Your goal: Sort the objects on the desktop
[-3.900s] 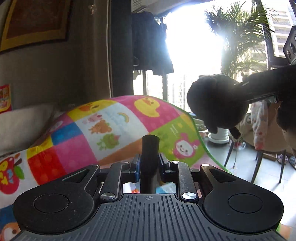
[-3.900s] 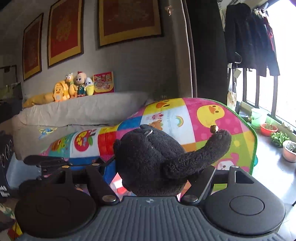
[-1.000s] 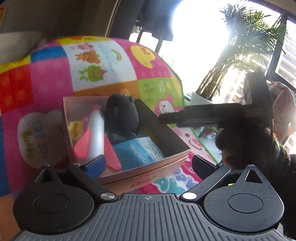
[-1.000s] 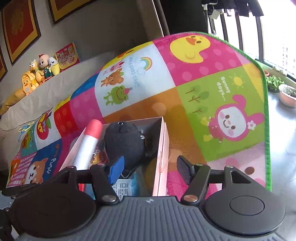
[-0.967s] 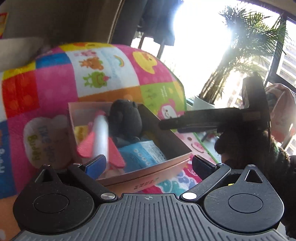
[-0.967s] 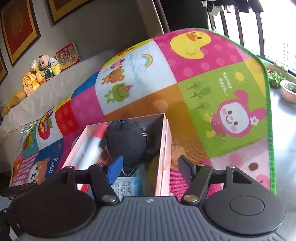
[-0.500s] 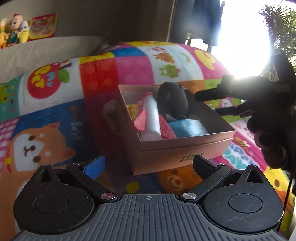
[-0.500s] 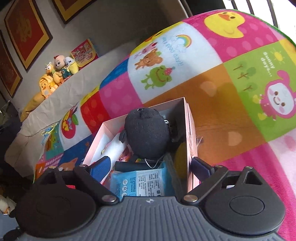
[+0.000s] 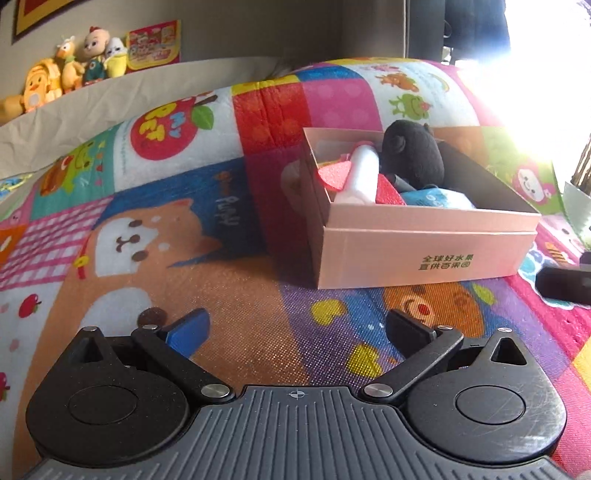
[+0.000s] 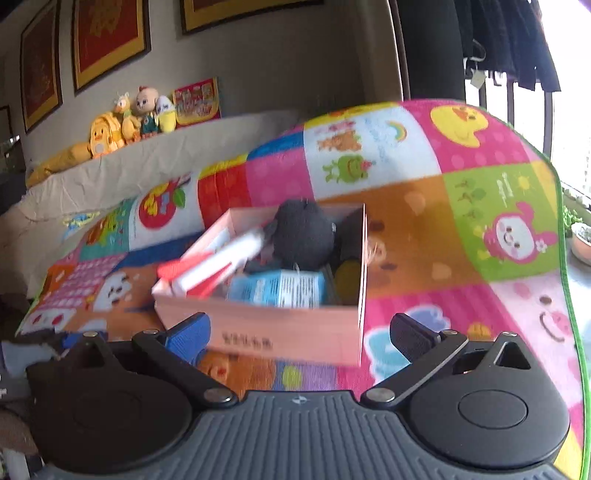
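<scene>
Right wrist view: pink cardboard box [image 10: 280,332] is seen at frame centre, just beyond the right gripper [image 10: 301,328], jaws opening, nothing between. Black plush toy [image 10: 303,236] and toy rocket [image 10: 218,264] are held inside. Left gripper [image 9: 297,328] is spread, empty.

A home: children's play mat [image 9: 258,110], plush toys [image 10: 125,122], framed pictures [image 10: 107,33].

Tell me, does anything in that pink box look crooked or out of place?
Slightly. The toy rocket lies tilted in the box, its finned end propped over the near rim, and the black plush bulges above the walls. Nothing looks spilled or damaged.
</scene>
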`<state>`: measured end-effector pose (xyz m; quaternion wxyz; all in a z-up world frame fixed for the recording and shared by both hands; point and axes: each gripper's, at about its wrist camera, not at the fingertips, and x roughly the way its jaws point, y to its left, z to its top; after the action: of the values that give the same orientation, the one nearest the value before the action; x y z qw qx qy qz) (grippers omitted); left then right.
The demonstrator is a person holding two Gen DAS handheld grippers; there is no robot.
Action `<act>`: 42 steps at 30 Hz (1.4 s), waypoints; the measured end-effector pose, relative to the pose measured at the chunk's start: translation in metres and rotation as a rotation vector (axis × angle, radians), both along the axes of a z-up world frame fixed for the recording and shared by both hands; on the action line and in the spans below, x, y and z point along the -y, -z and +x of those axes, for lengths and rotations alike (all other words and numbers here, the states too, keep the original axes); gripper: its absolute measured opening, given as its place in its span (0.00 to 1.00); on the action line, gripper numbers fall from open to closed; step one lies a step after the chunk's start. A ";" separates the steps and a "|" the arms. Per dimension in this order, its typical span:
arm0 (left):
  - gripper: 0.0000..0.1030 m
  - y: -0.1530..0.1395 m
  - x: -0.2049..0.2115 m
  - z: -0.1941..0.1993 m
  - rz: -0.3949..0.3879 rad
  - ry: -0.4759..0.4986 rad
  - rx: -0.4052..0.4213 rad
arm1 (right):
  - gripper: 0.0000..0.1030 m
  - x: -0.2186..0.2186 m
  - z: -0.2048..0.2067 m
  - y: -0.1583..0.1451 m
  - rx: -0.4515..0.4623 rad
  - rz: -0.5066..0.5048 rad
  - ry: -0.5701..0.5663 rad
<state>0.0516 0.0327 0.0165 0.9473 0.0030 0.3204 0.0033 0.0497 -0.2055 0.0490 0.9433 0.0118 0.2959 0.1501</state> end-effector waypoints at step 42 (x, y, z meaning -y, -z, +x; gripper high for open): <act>1.00 0.009 0.007 0.021 0.003 -0.050 -0.042 | 1.00 -0.019 0.025 0.055 -0.071 -0.126 0.102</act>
<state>0.0729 0.0260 0.0070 0.9400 -0.0036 0.3401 0.0275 0.0745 -0.1864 -0.0056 0.9374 -0.0272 0.3372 0.0824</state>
